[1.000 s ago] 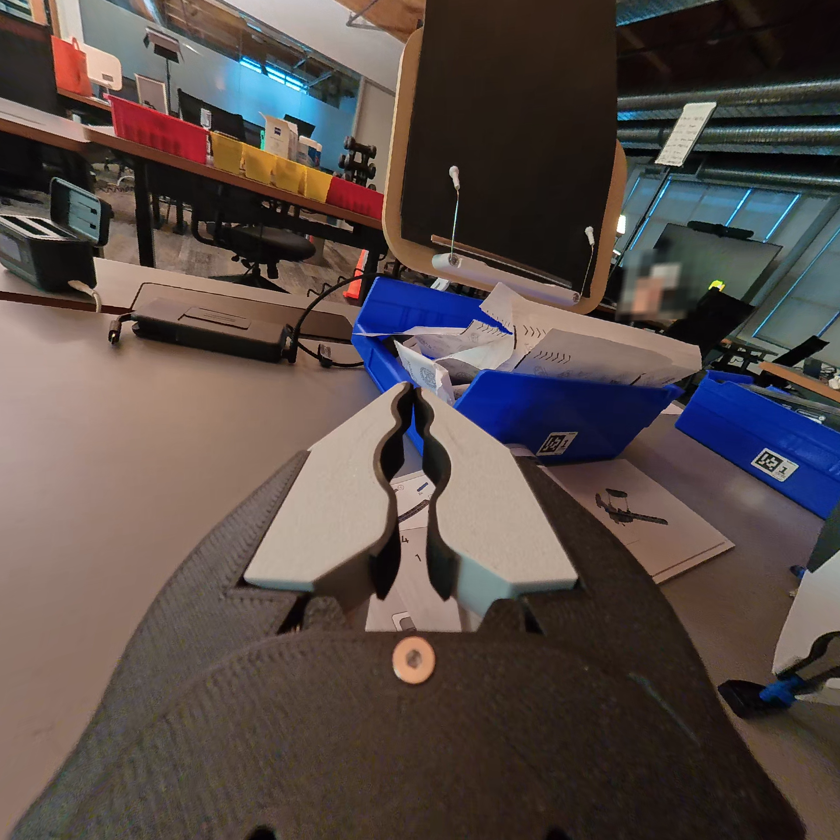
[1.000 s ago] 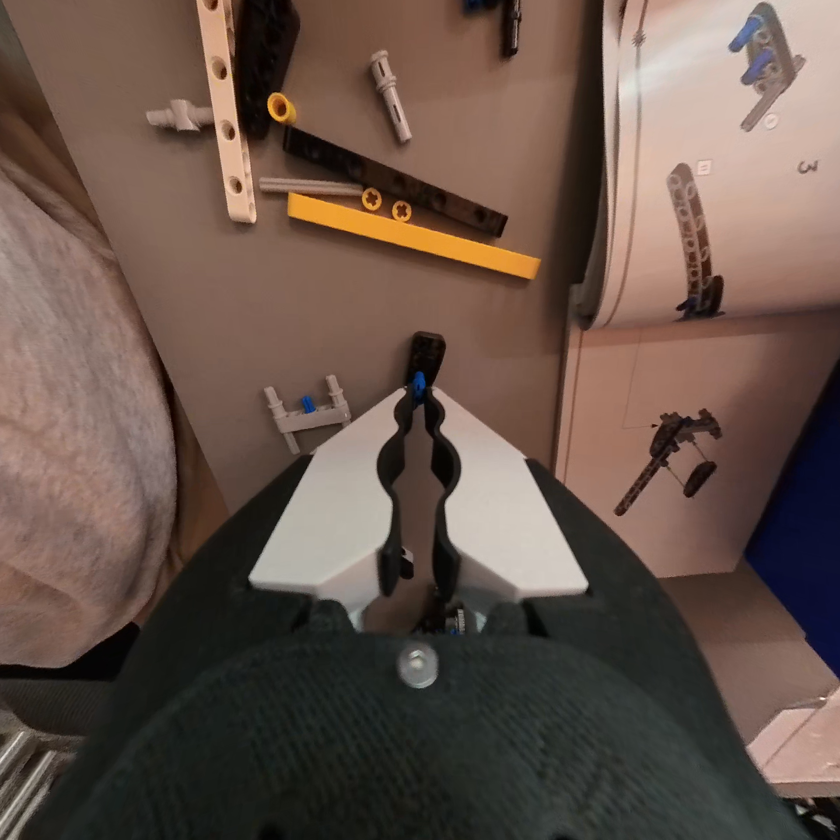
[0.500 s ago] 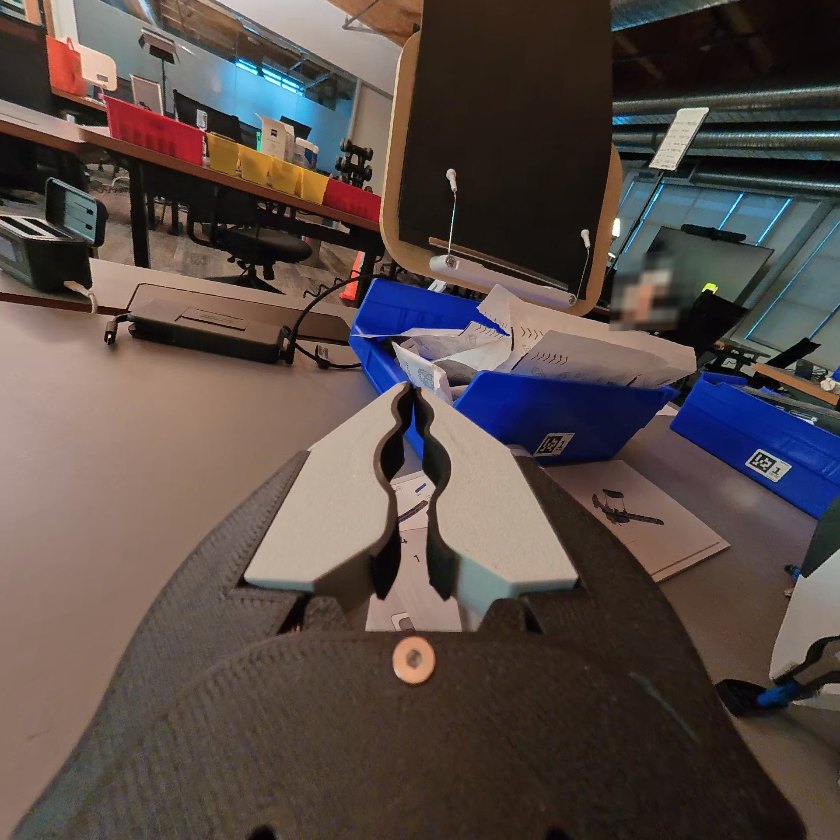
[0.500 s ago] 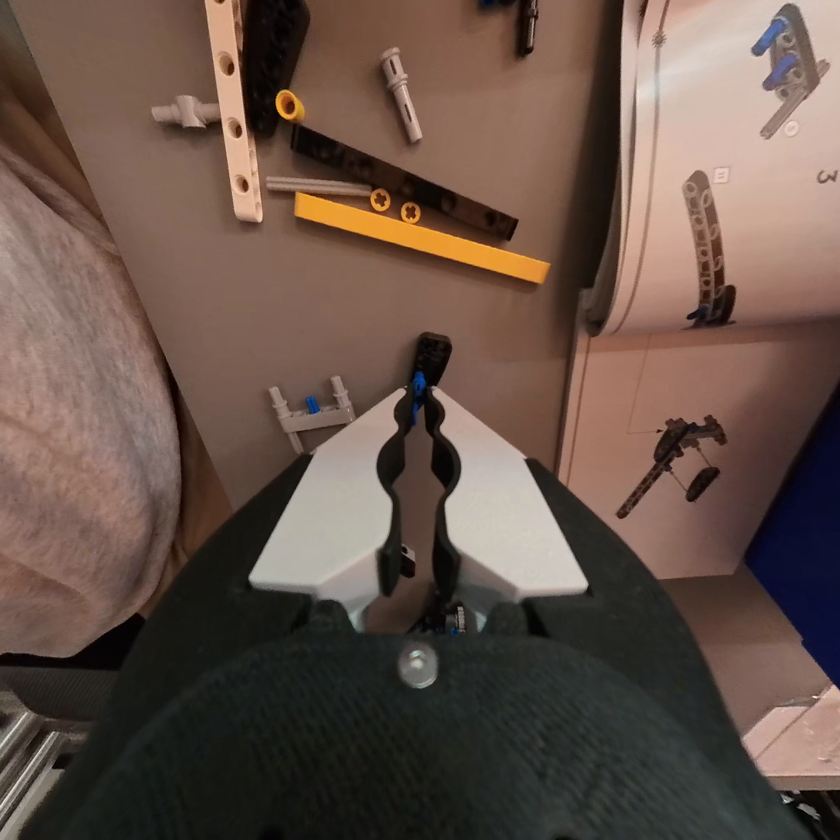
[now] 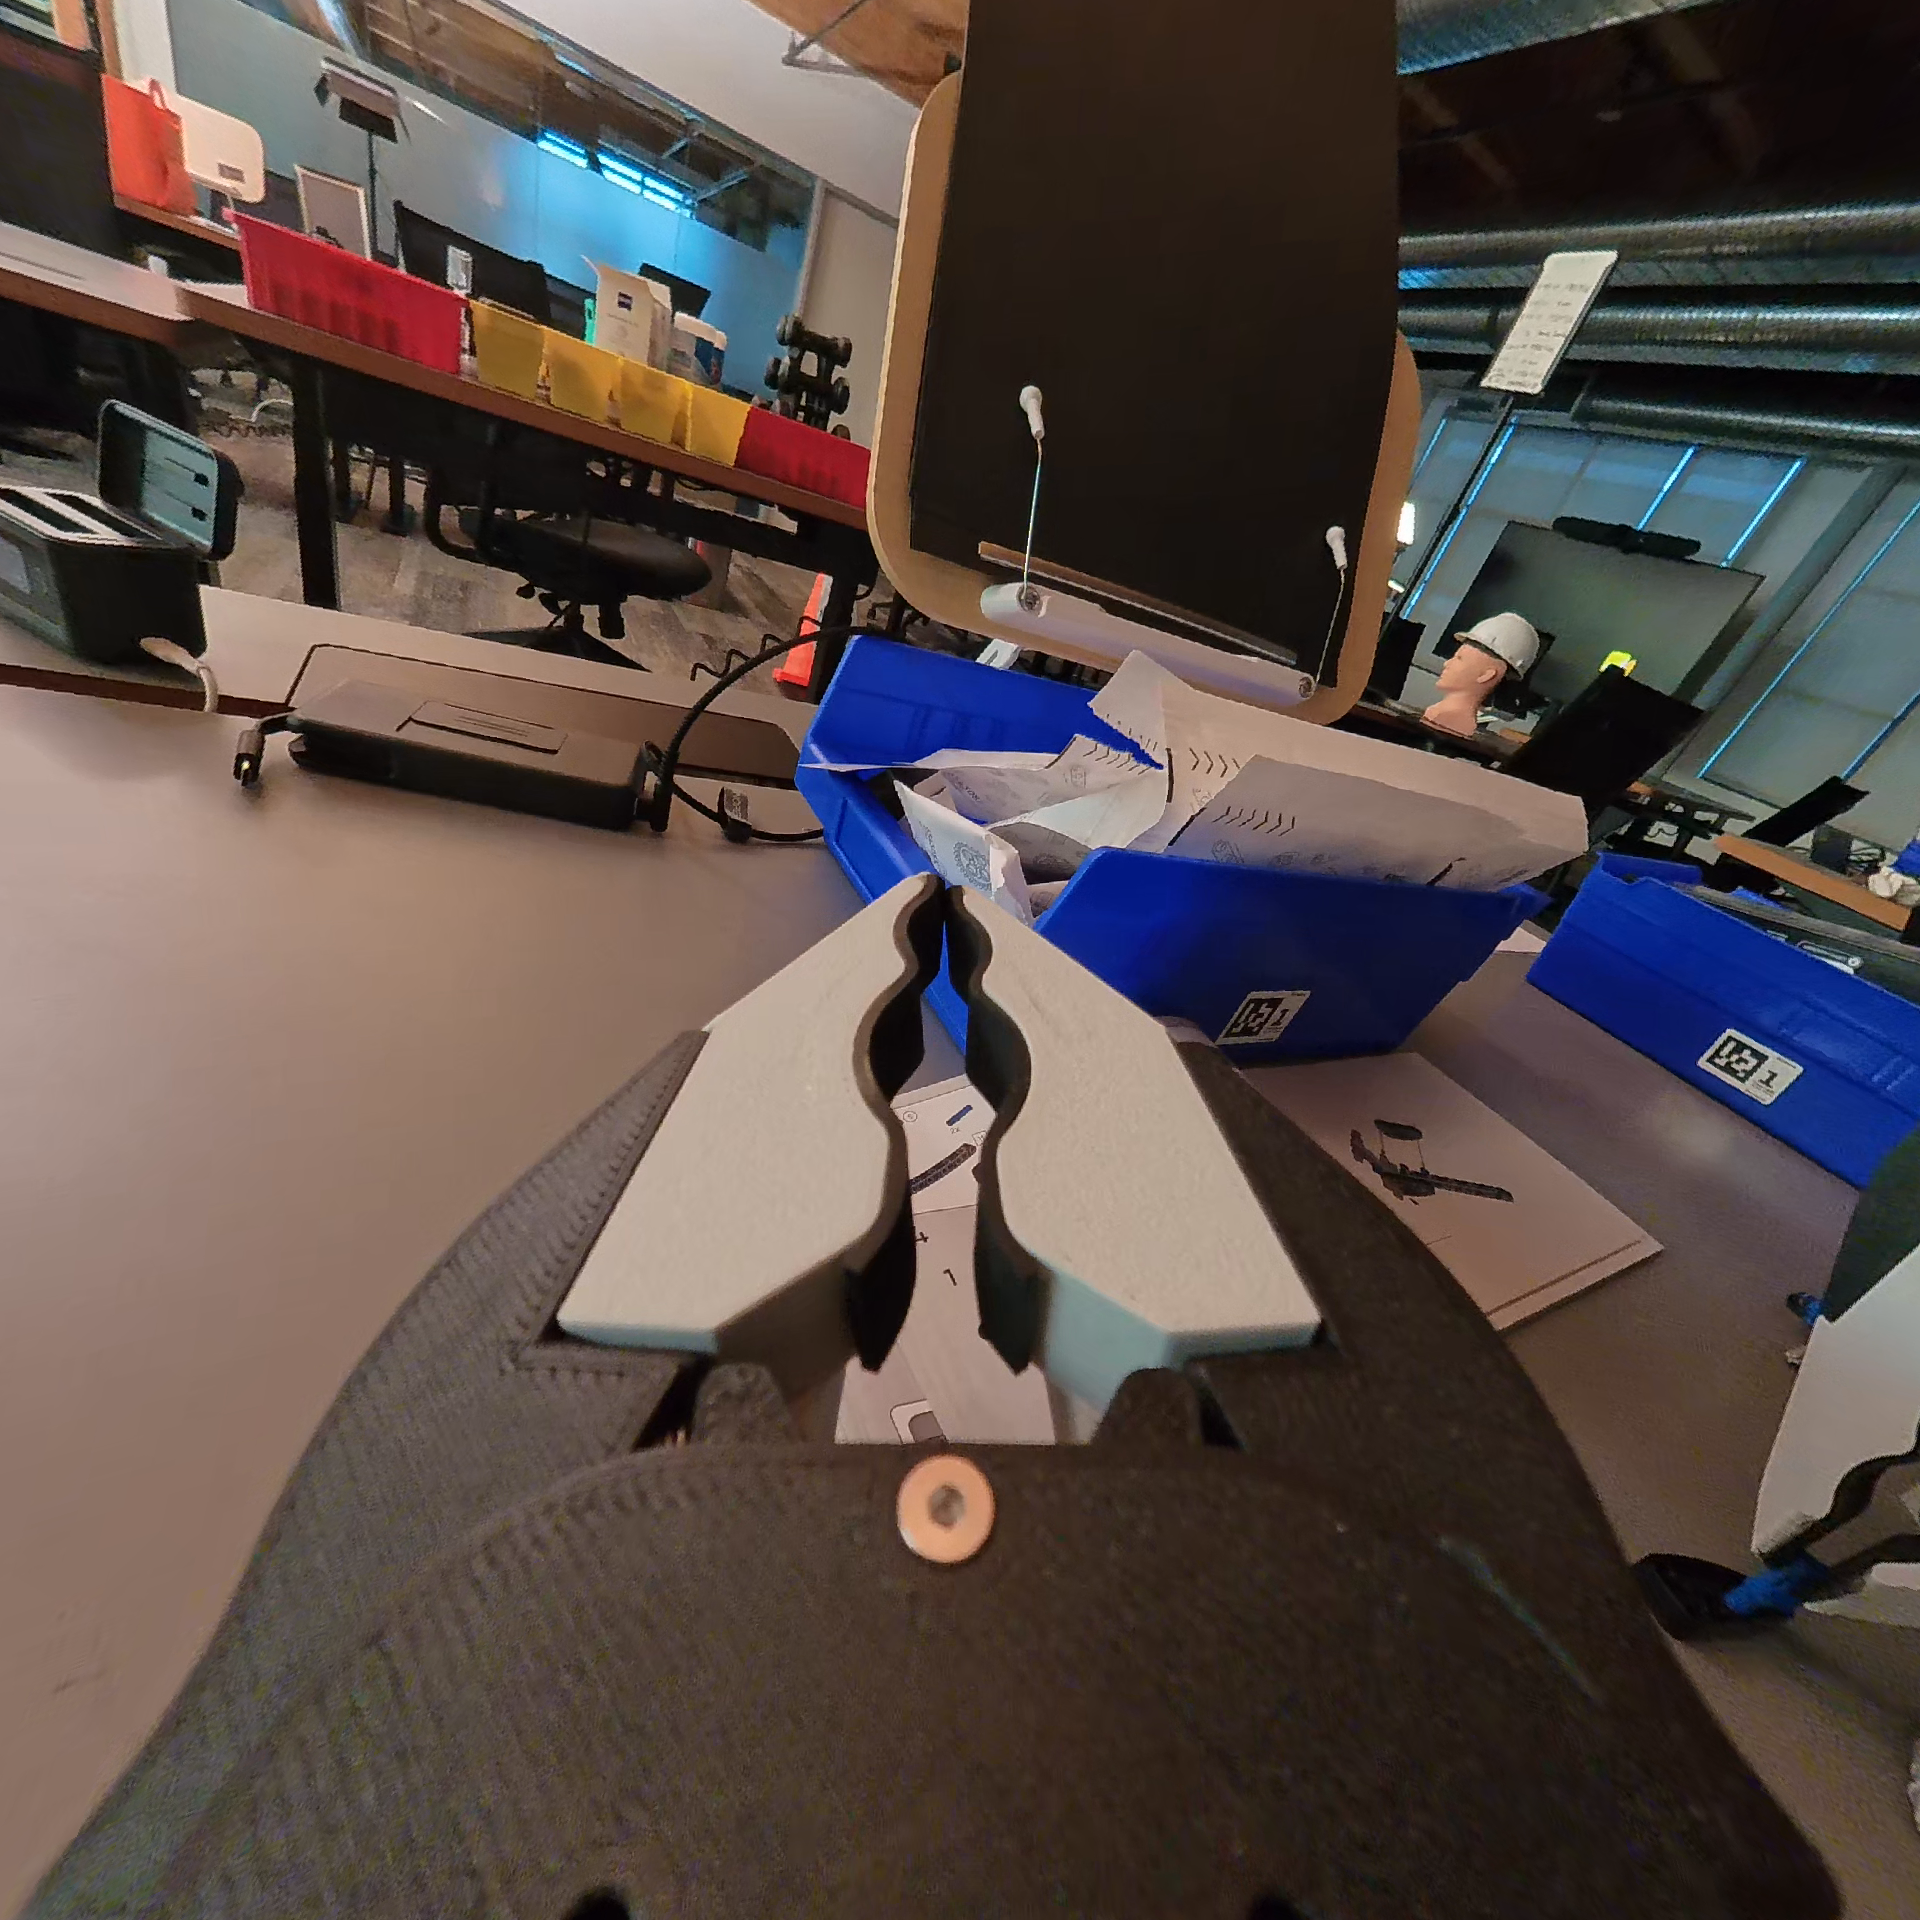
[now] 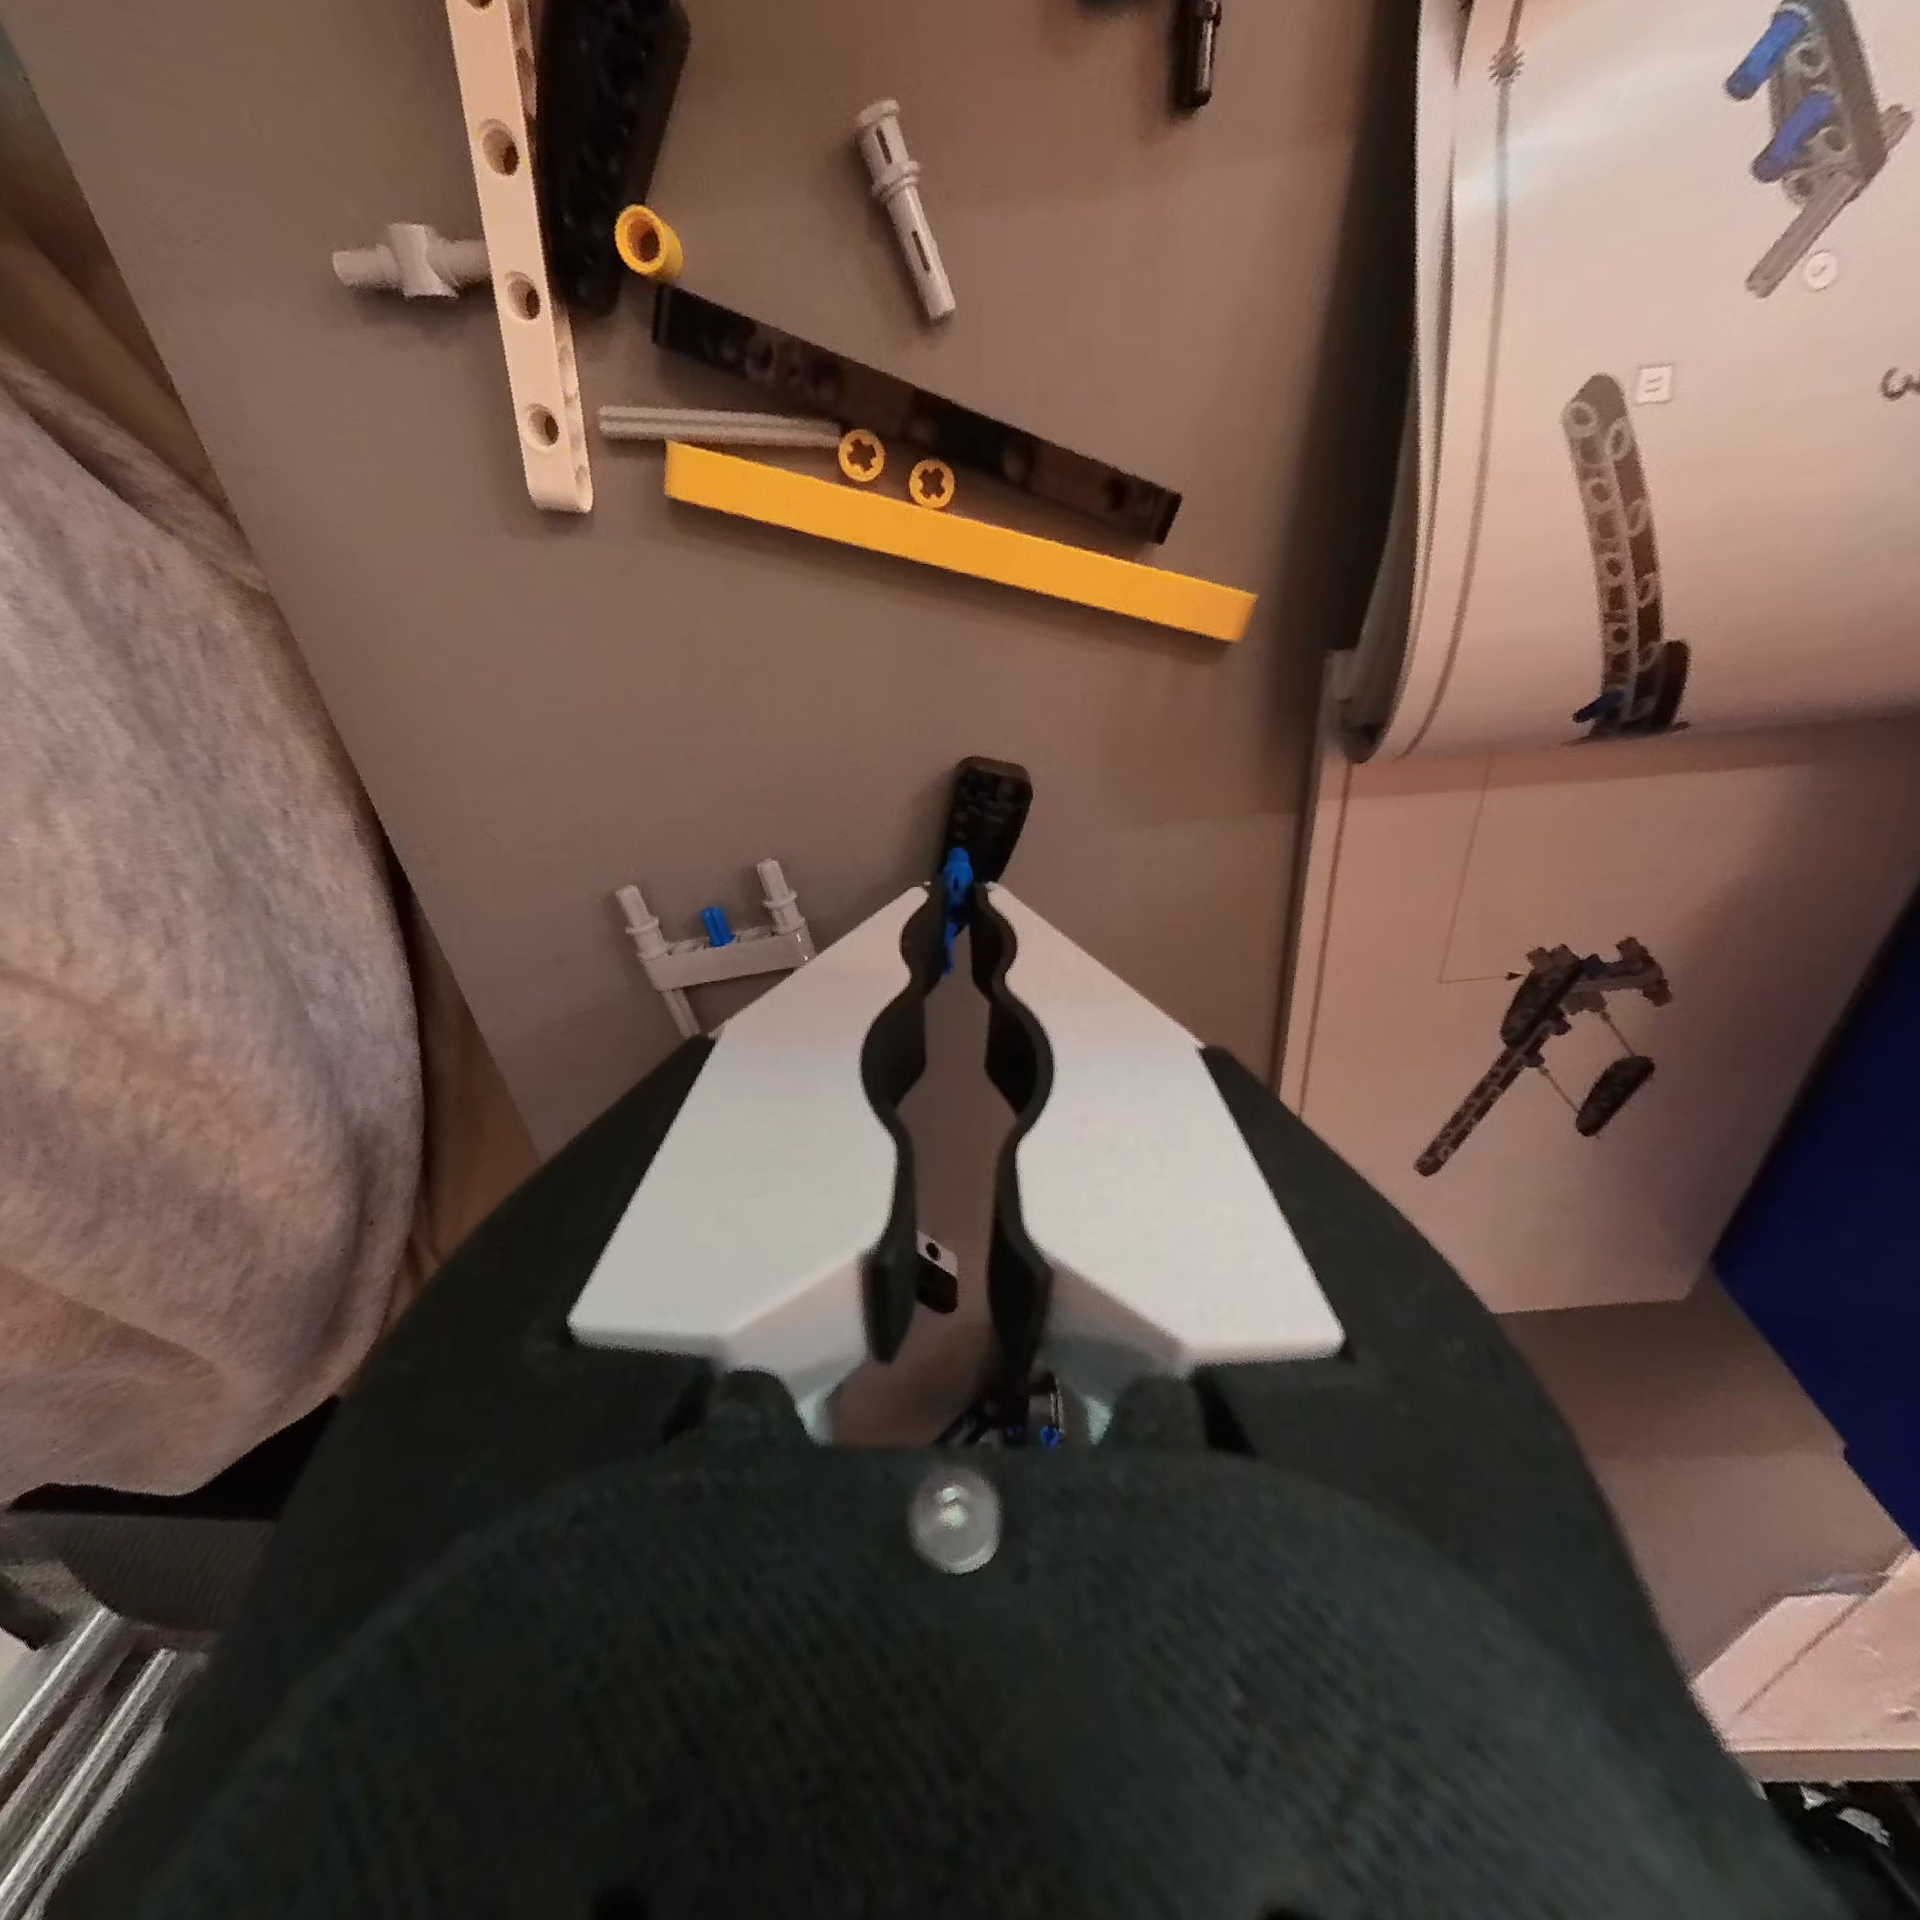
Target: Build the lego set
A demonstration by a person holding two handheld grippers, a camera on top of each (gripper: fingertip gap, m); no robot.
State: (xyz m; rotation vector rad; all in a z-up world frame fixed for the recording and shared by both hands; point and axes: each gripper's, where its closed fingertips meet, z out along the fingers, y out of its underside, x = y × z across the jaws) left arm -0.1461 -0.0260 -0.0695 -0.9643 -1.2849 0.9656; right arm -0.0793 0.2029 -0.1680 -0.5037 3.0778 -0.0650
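My right gripper [image 6: 958, 896] is shut on a small blue pin [image 6: 953, 904] that sits in a short black beam [image 6: 989, 816], held just above the grey table. It also shows at the right edge of the left wrist view [image 5: 1789, 1571], with the black beam [image 5: 1678, 1592] low over the table. Loose parts lie beyond: a yellow beam [image 6: 956, 540], a long black beam [image 6: 914, 416], a white beam [image 6: 520, 260], a grey pin [image 6: 904, 208] and a grey frame [image 6: 717, 940] with a blue pin. My left gripper [image 5: 943, 896] is shut and empty above the instruction booklet [image 5: 1455, 1195].
The open booklet [image 6: 1662, 416] lies right of the parts. A blue bin [image 5: 1268, 966] full of torn paper bags stands ahead of my left gripper, a second blue bin [image 5: 1714, 1018] to its right. A black power adapter [image 5: 468, 748] lies far left. A person's grey sleeve [image 6: 156, 935] is at the left. About 25 centimeters separates my left fingertips from my right.
Almost nothing. Both views drift slightly. Both grippers stay shut, the right one still on the blue pin and black beam.
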